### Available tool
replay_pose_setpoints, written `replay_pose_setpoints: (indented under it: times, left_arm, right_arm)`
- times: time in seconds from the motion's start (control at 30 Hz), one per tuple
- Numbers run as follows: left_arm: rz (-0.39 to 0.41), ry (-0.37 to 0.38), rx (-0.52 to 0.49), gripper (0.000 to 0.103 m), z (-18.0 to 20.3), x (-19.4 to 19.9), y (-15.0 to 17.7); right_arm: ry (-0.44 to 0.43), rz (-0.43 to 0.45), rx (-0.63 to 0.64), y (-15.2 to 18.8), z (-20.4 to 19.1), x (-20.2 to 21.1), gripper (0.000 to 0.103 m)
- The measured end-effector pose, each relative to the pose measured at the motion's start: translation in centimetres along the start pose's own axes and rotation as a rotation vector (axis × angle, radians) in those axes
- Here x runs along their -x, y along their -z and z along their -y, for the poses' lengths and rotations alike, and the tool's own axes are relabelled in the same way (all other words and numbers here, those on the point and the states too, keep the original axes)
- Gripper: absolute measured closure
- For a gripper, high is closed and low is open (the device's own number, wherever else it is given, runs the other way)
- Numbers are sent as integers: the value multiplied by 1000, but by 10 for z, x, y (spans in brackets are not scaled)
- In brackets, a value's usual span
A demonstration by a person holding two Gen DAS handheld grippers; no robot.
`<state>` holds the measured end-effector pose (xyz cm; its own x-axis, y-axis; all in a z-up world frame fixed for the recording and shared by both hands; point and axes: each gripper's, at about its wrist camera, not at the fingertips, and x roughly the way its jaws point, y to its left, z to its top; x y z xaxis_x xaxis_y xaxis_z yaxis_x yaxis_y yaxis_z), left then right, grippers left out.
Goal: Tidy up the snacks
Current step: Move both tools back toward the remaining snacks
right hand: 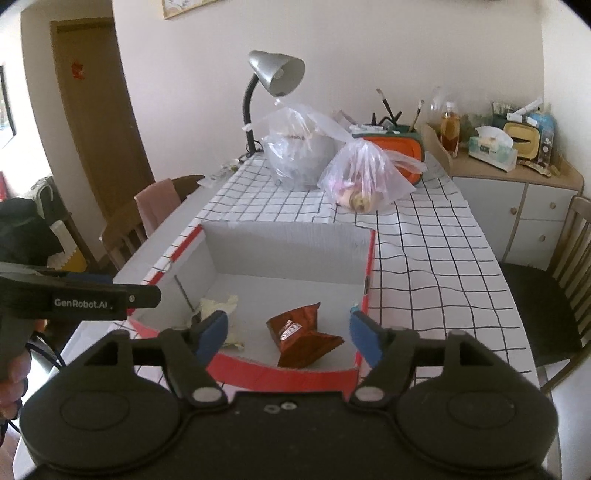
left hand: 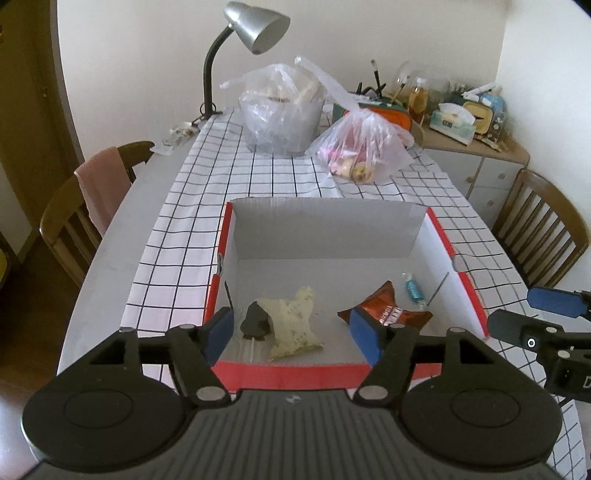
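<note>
Both claws, left claw (left hand: 291, 332) and right claw (right hand: 286, 334), hung open and empty above the box (left hand: 328, 369); the remaining snack bag (left hand: 364, 147) lay far ahead, nearer the right.

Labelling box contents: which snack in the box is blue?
The small blue twist-wrapped candy by the box's right wall; the others are a brown-red packet and a cream wrapper.

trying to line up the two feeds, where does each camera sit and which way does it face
Left wrist view: sits on the left tool, looking down into the box; the right tool shows at its right edge.
Right wrist view: sits on the right tool, facing the same box from the right; the left tool and a hand show at left.
Shared: box, brown packet, lamp.
</note>
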<state>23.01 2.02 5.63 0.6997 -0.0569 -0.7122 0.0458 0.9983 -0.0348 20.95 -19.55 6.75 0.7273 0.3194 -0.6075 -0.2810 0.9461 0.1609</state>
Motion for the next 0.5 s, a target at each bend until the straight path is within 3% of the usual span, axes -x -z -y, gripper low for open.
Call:
replay_pose_setpoints:
  times: [0.5]
  left_arm:
    - [40, 51, 28, 17, -2, 48, 40]
  right_arm:
    - [-32, 9, 26, 36, -10, 37, 8]
